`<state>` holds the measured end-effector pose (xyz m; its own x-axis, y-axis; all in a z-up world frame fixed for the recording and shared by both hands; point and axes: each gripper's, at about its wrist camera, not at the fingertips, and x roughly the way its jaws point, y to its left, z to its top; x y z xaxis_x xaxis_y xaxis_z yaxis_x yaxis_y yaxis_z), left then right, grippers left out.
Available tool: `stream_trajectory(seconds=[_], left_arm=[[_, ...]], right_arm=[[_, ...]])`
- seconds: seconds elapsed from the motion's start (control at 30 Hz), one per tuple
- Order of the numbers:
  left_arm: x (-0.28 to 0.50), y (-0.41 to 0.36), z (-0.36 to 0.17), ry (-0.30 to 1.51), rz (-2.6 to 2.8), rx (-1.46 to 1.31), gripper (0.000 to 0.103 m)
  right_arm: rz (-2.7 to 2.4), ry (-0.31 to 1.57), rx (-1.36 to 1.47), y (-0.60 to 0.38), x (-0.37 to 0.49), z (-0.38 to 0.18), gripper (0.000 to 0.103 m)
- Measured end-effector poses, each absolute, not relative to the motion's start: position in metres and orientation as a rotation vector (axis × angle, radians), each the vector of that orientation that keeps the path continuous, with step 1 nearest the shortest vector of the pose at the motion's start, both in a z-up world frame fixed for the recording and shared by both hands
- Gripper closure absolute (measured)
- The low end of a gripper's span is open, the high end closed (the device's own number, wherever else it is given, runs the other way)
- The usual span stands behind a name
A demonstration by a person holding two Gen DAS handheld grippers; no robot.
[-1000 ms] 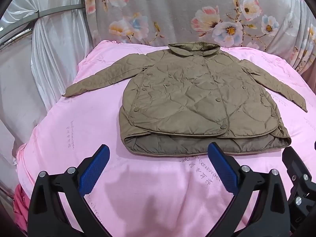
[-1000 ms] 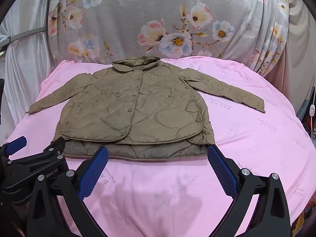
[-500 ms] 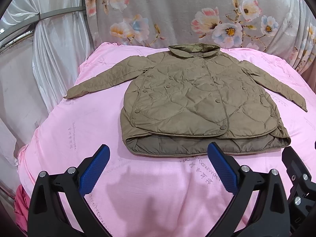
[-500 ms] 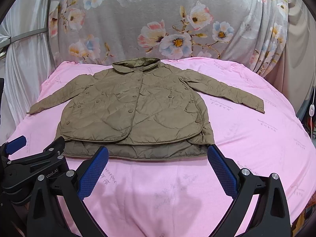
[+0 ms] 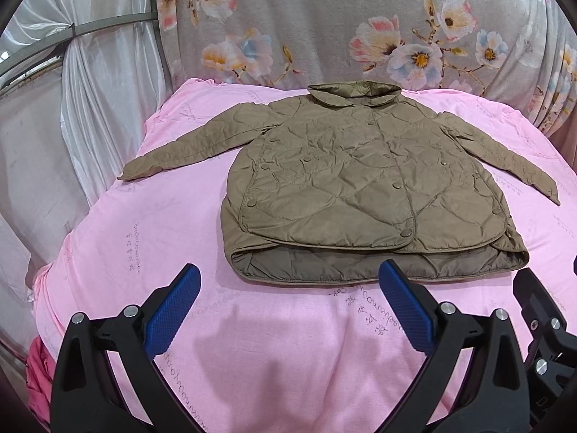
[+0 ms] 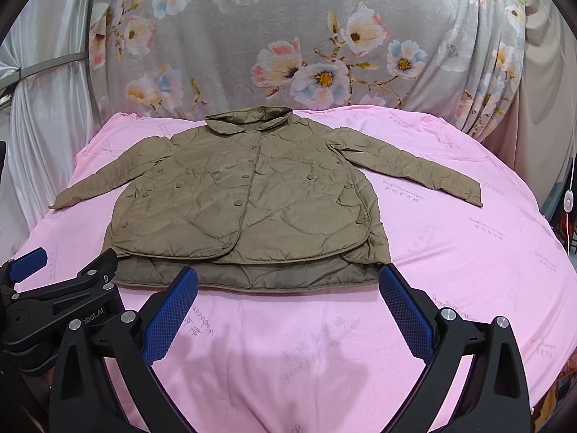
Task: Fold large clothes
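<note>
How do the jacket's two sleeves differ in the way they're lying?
The left sleeve stretches toward the white curtain side, its cuff near the pink cover's edge. The right sleeve angles out with its cuff well inside open pink cover. Both lie flat, unfolded, olive and quilted.

A pink bedsheet printed with faint lines of script covers the surface across the middle and lower frame in both views. Behind it, along the top, hangs a grey floral cloth with pink, white and blue blossoms. At the left edge a white satin curtain falls in folds, crossed by a grey metal bar. A white cord with a small switch hangs at the right edge of the right wrist view.
</note>
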<state>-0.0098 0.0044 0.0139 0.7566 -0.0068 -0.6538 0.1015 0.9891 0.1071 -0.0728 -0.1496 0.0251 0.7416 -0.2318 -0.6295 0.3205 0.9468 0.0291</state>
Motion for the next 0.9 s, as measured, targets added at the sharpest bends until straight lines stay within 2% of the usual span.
stream_trajectory(seconds=[0.9], left_arm=[[-0.0103, 0.0038, 0.0132, 0.71, -0.058, 0.14, 0.007]], right_arm=[[-0.302, 0.671, 0.136, -0.1476, -0.0735, 0.0262, 0.005]])
